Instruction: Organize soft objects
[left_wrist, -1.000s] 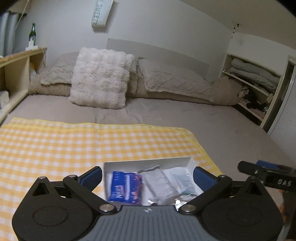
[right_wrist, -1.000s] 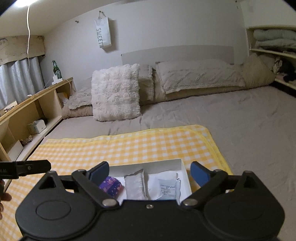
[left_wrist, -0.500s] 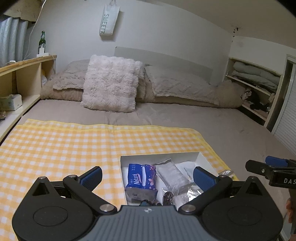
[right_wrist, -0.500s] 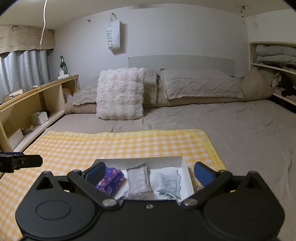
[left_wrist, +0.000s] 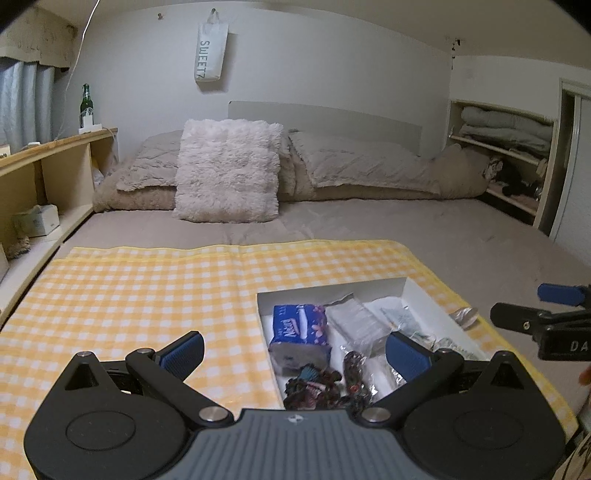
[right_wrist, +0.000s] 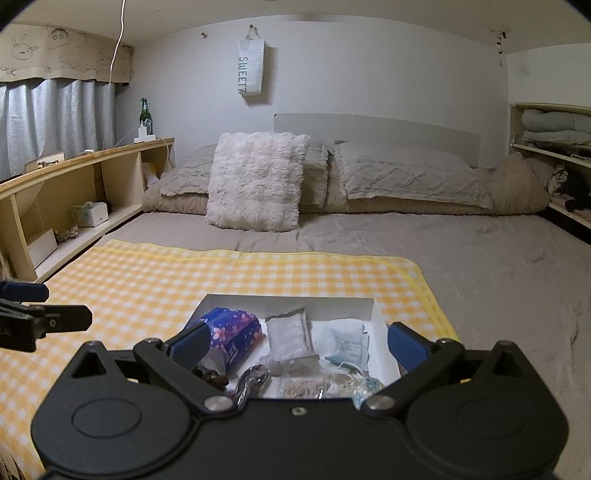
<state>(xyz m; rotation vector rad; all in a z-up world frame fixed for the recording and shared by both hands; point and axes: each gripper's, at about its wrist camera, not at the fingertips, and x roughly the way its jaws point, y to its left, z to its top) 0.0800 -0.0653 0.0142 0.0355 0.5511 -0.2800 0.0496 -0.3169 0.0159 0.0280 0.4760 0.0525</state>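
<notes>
A shallow white box (left_wrist: 332, 291) lies on the yellow checked cloth (left_wrist: 147, 295) spread over the bed. It holds a blue flowered tissue pack (left_wrist: 299, 328), clear packets (left_wrist: 354, 325) and dark fabric hair ties (left_wrist: 317, 384). My left gripper (left_wrist: 295, 352) hovers open over the box's near left corner with nothing between its pads. In the right wrist view, my right gripper (right_wrist: 297, 343) stands wide open above the box (right_wrist: 288, 304), empty, over the tissue pack (right_wrist: 232, 332), a grey packet (right_wrist: 290, 336) and a white sachet (right_wrist: 347, 345). Each gripper shows at the edge of the other's view.
A crumpled foil scrap (left_wrist: 463, 315) lies on the cloth just right of the box. A fluffy white cushion (left_wrist: 227, 171) and beige pillows (left_wrist: 354, 166) line the headboard. Wooden shelves (left_wrist: 44, 177) run along the left, closet shelves (left_wrist: 509, 147) on the right.
Both grippers have drawn back from the box, and their views have levelled out. More of the box's near end, with the hair ties, now shows. Both stay open.
</notes>
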